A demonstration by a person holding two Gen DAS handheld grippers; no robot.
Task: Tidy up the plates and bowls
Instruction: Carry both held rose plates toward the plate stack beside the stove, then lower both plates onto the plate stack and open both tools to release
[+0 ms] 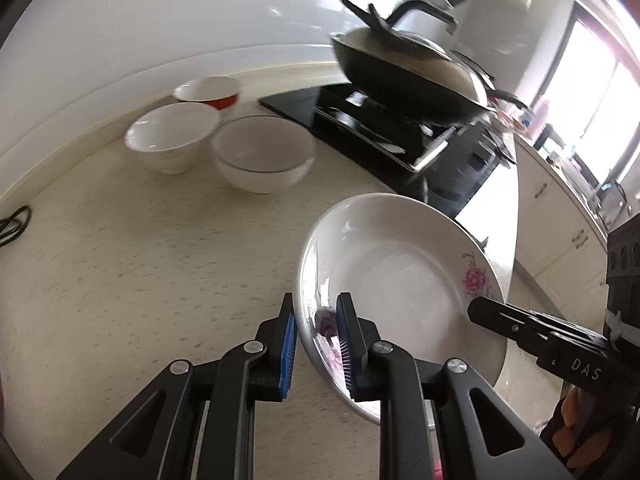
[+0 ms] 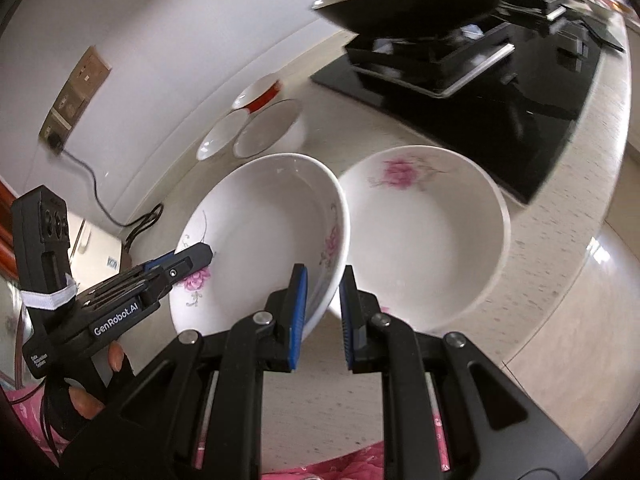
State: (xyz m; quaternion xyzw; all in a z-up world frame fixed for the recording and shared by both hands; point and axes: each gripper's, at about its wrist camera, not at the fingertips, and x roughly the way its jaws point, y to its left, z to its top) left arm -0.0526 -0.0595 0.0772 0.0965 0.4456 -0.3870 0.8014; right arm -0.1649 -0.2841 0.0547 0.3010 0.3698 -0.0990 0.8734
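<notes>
A white plate with pink flowers [image 1: 400,280] [image 2: 260,220] hangs tilted above the counter, carried between both grippers. My left gripper [image 1: 316,320] is shut on its near-left rim and shows in the right wrist view as a black finger on that rim [image 2: 200,256]. My right gripper [image 2: 324,280] is shut on the opposite rim; its tip [image 1: 480,312] reaches in from the right. A second flowered plate [image 2: 424,240] lies flat on the counter just right of the held one. Further back stand a red bowl [image 1: 208,94], a white bowl [image 1: 172,136] and a clear bowl nested in a white one [image 1: 260,152].
The speckled cream counter [image 1: 140,280] runs to a white wall. A black stove [image 1: 360,120] with a lidded wok [image 1: 408,76] sits right of the bowls. A black cable [image 1: 14,224] lies at the far left, leading to a wall outlet [image 2: 76,96]. The counter's edge curves past the flat plate.
</notes>
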